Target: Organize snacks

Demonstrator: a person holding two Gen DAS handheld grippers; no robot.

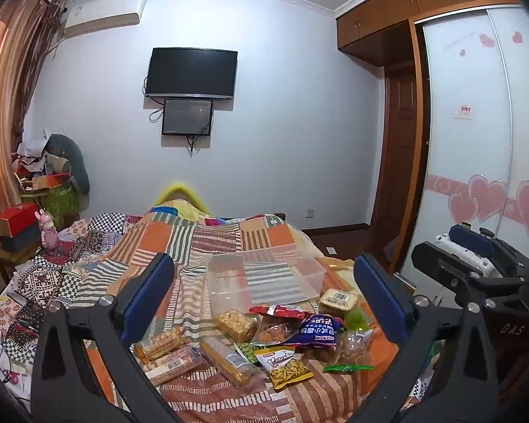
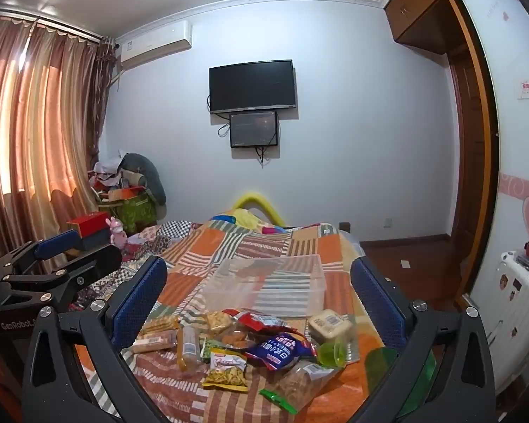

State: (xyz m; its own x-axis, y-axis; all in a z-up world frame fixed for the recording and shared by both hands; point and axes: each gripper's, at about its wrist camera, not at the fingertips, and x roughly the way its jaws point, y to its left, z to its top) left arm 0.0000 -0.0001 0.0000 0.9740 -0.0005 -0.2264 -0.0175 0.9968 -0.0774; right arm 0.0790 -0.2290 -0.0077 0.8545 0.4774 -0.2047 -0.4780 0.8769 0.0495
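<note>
Blue-padded fingers (image 1: 148,292) of the left tool (image 1: 264,296) frame the near view, spread wide with nothing between them; the right tool (image 2: 259,296) stands just as wide and empty, and each shows in the other's camera out at the side. Both hover short of the snacks (image 1: 261,338) — likely because nothing has been picked yet.

Those packets lie in a loose heap on the bed (image 1: 208,246), at 6 o'clock in both views: a yellow crisp bag (image 2: 227,370) nearest, a blue pouch (image 2: 282,347), a red packet (image 2: 261,319), wrapped biscuits (image 1: 165,343) toward 7 o'clock and a pale tub (image 2: 329,322) toward 4 o'clock. Just beyond the heap stands a clear plastic bin (image 1: 264,278), open-topped and apparently empty — presumably where they belong.

A striped patchwork quilt covers the bed, soft and uneven. Farther off at 12 o'clock hangs a dark television (image 1: 192,72), curtains (image 2: 35,123) at 9 o'clock, a wardrobe (image 1: 476,123) at 3 o'clock.
</note>
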